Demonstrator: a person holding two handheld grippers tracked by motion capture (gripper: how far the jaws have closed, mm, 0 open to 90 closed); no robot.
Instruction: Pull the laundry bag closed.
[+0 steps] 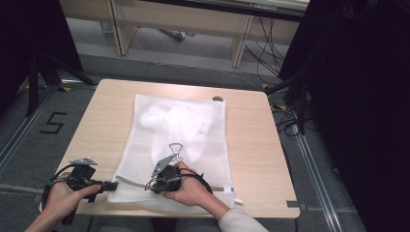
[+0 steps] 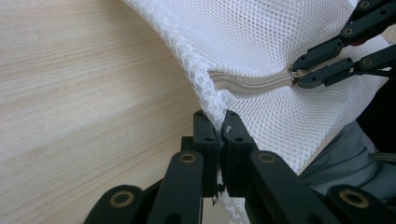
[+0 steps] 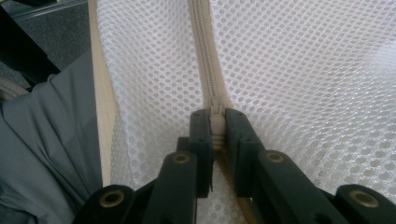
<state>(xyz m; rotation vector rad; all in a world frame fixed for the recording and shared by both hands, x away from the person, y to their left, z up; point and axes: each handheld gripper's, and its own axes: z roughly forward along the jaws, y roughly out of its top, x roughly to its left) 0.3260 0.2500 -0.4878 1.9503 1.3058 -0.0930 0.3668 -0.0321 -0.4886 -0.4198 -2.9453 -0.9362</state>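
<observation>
A white mesh laundry bag (image 1: 179, 140) lies flat on the wooden table (image 1: 251, 145), with white cloth inside it. A beige zipper (image 2: 252, 83) runs along its near edge. My left gripper (image 2: 219, 122) is shut on the bag's near left corner (image 2: 212, 100), seen at the table's front left (image 1: 112, 185). My right gripper (image 3: 216, 119) is shut on the zipper pull (image 3: 216, 125), a little way along the zipper (image 1: 151, 186) from the left gripper. The right gripper's jaws also appear in the left gripper view (image 2: 295, 77), pinching the zipper's slider.
A metal binder clip (image 1: 175, 148) rests on the bag just beyond my right hand. A small dark object (image 1: 217, 98) sits near the table's far edge. A person's grey trousers (image 3: 46, 149) lie below the table's near edge. Cables and dark stands line the floor around.
</observation>
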